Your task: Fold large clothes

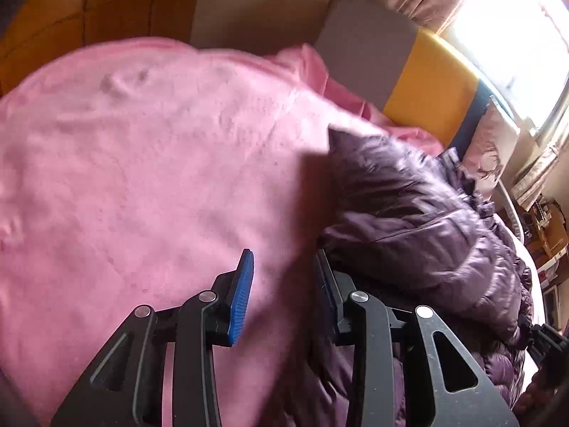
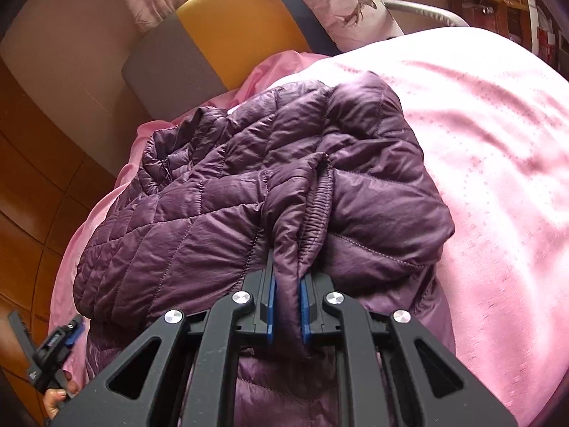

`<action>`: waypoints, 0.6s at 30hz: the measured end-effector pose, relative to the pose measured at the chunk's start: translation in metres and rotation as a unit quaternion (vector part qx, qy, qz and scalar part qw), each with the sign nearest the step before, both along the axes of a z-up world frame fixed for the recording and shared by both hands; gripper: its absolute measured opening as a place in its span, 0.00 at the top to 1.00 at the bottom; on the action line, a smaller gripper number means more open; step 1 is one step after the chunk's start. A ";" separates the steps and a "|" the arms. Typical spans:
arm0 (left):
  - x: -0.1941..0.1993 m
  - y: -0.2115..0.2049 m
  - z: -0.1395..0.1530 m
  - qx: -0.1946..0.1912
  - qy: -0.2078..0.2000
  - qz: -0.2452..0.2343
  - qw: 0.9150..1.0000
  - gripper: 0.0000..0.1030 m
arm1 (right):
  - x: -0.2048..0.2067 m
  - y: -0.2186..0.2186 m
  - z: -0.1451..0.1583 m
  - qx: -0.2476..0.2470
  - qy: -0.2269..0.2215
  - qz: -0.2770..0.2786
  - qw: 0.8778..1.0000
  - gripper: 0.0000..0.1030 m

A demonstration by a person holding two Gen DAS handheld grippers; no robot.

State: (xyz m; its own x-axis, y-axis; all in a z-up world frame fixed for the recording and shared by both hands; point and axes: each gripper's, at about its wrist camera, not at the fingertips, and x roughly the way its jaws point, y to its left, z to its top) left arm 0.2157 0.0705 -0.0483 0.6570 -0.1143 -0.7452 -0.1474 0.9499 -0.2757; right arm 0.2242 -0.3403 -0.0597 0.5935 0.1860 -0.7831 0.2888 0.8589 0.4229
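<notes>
The quilted purple down jacket (image 2: 256, 192), bunched on the pink bedspread (image 2: 498, 149), extends forward from the right gripper (image 2: 287, 311), clamped on its elastic cuff fold, while the left gripper (image 1: 284, 299) stands spread and empty, just left of the jacket.

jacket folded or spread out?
Folded. The jacket lies bunched in layers on the bed; the right gripper pinches a fold.

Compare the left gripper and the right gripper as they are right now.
The left gripper is open with nothing between its fingers; the right gripper is shut on the purple jacket. The left hangs over the pink bedspread at the jacket's edge; the right is over the jacket itself. Both have blue-padded black fingers.
</notes>
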 end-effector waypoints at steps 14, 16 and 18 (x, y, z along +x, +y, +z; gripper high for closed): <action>0.040 -0.076 -0.023 0.042 0.027 -0.141 0.989 0.59 | 0.025 0.013 0.002 -0.061 -0.001 0.027 0.998 0.88; 0.041 -0.076 -0.031 0.040 0.032 -0.139 0.989 0.59 | 0.034 0.017 -0.005 -0.085 0.012 0.027 0.996 0.87; 0.041 -0.079 -0.032 0.048 0.032 -0.138 0.989 0.59 | 0.044 0.022 -0.012 -0.105 0.021 0.028 0.994 0.86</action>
